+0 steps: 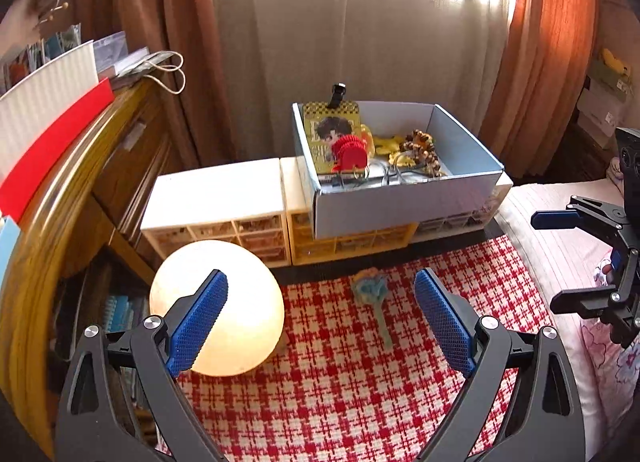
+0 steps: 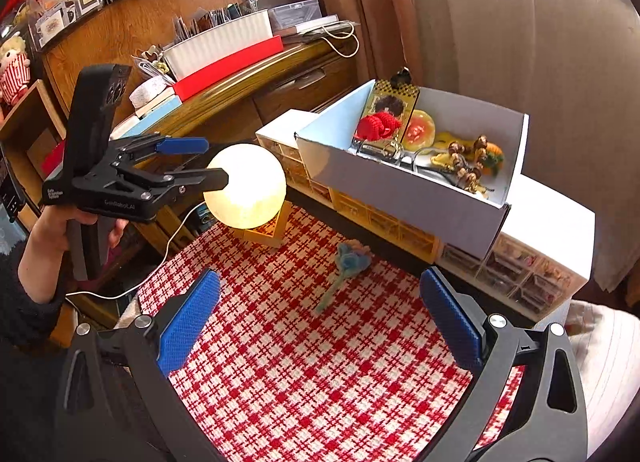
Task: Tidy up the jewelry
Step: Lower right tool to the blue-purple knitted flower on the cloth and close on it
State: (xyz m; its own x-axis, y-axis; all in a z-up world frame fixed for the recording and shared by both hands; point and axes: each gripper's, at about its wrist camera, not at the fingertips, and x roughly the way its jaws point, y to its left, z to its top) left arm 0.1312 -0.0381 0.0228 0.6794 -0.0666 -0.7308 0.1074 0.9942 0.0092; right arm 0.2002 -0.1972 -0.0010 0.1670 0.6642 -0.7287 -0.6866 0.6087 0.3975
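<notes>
A small blue crocheted flower with a green stem (image 1: 370, 290) (image 2: 352, 260) lies on the red-and-white checked cloth (image 1: 340, 390) (image 2: 320, 362). Behind it, a pale blue cardboard box (image 1: 400, 205) (image 2: 400, 193) sits on small drawer units. The box holds a brown bead bracelet (image 1: 422, 149) (image 2: 468, 167), a red crocheted charm (image 1: 352, 149) (image 2: 378, 125), a yellow card tag and key rings. My left gripper (image 1: 322, 322) (image 2: 204, 163) is open and empty, short of the flower. My right gripper (image 2: 320, 322) (image 1: 560, 262) is open and empty too, the flower lying ahead between its fingers.
A glowing round lamp (image 1: 218, 308) (image 2: 250, 185) stands at the cloth's left, close to my left gripper's left pad. White and yellow drawer units (image 1: 216, 189) (image 2: 548, 221) line the back. A cluttered wooden desk (image 1: 80, 165) (image 2: 224, 97) is left, and curtains hang behind. A hand holds the left gripper.
</notes>
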